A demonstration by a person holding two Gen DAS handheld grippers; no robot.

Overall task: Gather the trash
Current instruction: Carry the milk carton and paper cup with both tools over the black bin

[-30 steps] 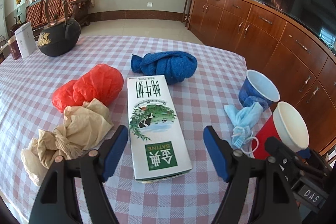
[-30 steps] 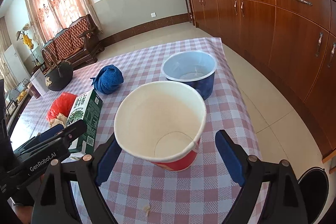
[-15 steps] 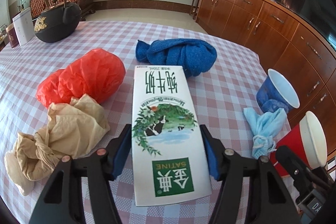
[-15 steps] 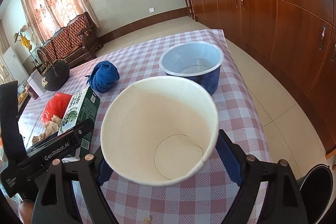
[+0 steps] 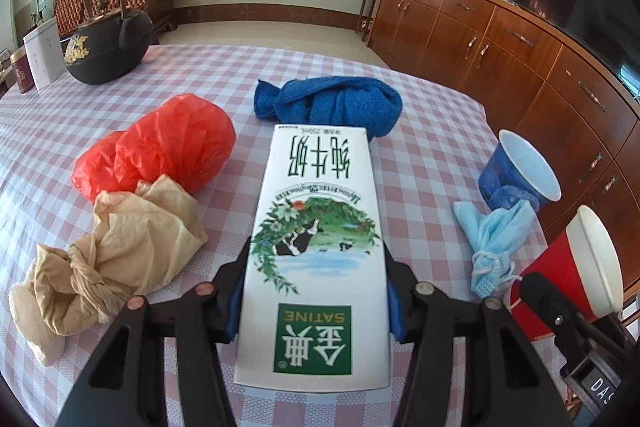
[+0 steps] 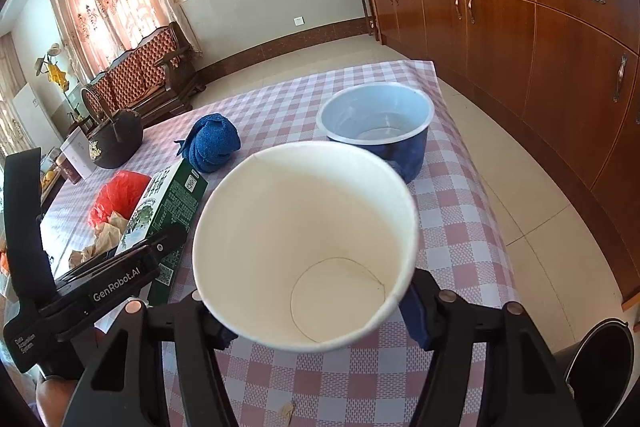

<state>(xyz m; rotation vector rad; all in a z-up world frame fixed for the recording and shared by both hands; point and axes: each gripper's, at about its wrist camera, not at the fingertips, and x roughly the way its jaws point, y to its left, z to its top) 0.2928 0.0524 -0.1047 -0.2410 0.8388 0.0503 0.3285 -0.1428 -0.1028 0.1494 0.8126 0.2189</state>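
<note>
My left gripper [image 5: 314,301] is shut on a white and green milk carton [image 5: 316,247], which points away from me over the checked table [image 5: 420,163]. My right gripper [image 6: 316,311] is shut on a red paper cup [image 6: 304,239], white inside and empty, held above the table; the cup also shows in the left wrist view [image 5: 576,267]. The carton shows in the right wrist view [image 6: 168,203] too. On the table lie a red plastic bag [image 5: 160,147], a crumpled beige bag [image 5: 108,259] and a light blue face mask [image 5: 492,239].
A blue bowl [image 6: 376,119] stands near the table's right edge. A balled blue towel [image 5: 332,103] lies beyond the carton. A black kettle [image 5: 108,47] stands at the far left. A dark bin [image 6: 600,359] is on the floor, and wooden cabinets [image 6: 540,47] line the right.
My left gripper closed on the milk carton and lifted its near end. My right gripper closed on the red cup and raised it off the table.
</note>
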